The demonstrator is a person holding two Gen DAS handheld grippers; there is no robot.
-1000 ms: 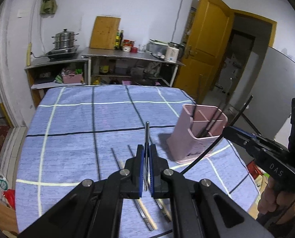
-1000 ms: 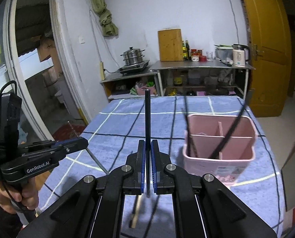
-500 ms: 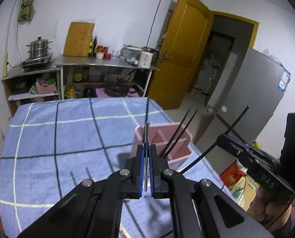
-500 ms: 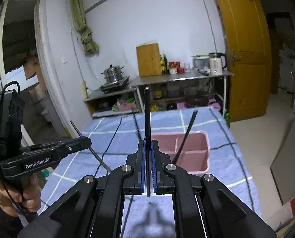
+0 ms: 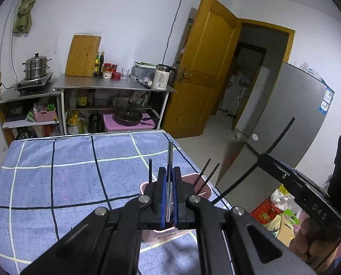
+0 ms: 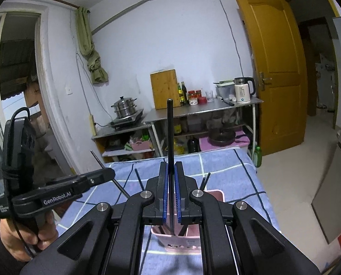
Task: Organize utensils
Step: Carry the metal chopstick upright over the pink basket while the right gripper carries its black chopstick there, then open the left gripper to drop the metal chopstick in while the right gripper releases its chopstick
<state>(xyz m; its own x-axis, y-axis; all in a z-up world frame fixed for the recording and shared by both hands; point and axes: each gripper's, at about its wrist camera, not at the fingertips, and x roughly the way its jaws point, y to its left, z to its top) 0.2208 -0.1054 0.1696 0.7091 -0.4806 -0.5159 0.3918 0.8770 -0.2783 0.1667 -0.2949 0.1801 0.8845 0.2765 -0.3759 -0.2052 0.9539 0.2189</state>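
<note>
Both grippers hover over a pink utensil holder (image 5: 203, 189) near the right edge of a table draped in a blue checked cloth (image 5: 67, 178). The left gripper (image 5: 169, 197) pinches a silver chopstick (image 5: 170, 158) upright; the right gripper (image 6: 171, 194) clamps a black chopstick (image 6: 169, 133) above the holder, where other black chopsticks (image 5: 208, 174) already lean.

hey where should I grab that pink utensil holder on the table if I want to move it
Grip the pink utensil holder by its bare right rim, coming down from above: that thin upright wall suits two fingers. Both grippers hover over it, each shut on a chopstick, and black chopsticks stand inside.
</note>
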